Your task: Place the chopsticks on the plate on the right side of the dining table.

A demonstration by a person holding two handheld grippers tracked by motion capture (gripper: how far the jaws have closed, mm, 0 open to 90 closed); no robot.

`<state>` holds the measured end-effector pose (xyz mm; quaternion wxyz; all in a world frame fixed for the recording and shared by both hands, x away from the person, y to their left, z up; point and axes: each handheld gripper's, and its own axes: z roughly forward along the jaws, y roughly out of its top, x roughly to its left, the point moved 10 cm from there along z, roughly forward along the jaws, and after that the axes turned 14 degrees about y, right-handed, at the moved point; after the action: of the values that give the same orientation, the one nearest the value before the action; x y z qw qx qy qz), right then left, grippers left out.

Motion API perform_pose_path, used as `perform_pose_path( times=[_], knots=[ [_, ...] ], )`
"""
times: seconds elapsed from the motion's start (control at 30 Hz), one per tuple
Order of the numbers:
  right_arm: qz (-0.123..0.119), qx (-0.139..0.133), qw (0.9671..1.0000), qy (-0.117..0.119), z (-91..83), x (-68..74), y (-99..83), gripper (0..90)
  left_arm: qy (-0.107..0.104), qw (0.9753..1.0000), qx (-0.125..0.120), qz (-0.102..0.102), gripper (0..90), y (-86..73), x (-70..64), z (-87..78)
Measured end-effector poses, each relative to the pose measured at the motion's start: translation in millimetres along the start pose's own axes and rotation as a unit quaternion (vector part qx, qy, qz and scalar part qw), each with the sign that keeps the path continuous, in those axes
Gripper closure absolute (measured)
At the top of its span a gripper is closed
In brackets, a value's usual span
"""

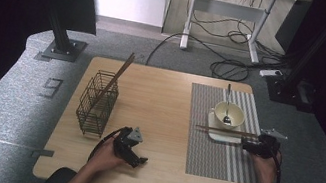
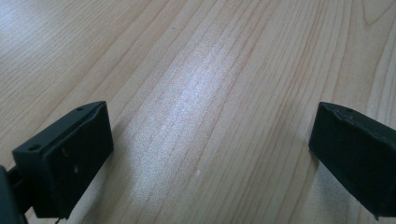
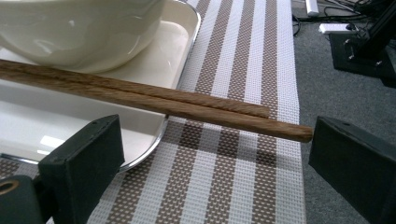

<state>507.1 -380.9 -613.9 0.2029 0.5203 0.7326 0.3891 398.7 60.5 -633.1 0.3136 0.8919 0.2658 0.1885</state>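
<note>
The chopsticks (image 3: 154, 100) lie side by side across the white tray (image 3: 28, 126), under the bowl (image 1: 229, 114), their ends reaching out over the striped placemat (image 3: 243, 60). The right gripper (image 3: 215, 154) sits just beside those ends, jaws wide apart, gripping nothing. The left gripper (image 2: 210, 149) rests low over the bare table (image 2: 210, 70), jaws likewise wide and empty, well apart from the wire basket (image 1: 97, 103).

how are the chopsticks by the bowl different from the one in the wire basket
The chopsticks by the bowl are a pair lying flat across the white tray, side by side. The chopstick in the wire basket is single, standing tilted with its top sticking out above the rim. Both look like brown wood.
</note>
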Motion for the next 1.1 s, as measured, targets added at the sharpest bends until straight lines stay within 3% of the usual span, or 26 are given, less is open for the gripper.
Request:
perform_pose_path(
  times=[0.23, 1.1],
  knots=[
    [0.011, -0.003, 0.9998, 0.018, 1.8, 0.7, -1.1, 5.8, 0.0, 1.0, 0.0, 0.0, 0.0, 0.0, 0.0, 0.0],
    [-0.002, 0.002, 0.9996, 0.028, 4.5, 11.3, -0.5, 11.1, 0.0, 1.0, 0.0, 0.0, 0.0, 0.0, 0.0, 0.0]
  ],
)
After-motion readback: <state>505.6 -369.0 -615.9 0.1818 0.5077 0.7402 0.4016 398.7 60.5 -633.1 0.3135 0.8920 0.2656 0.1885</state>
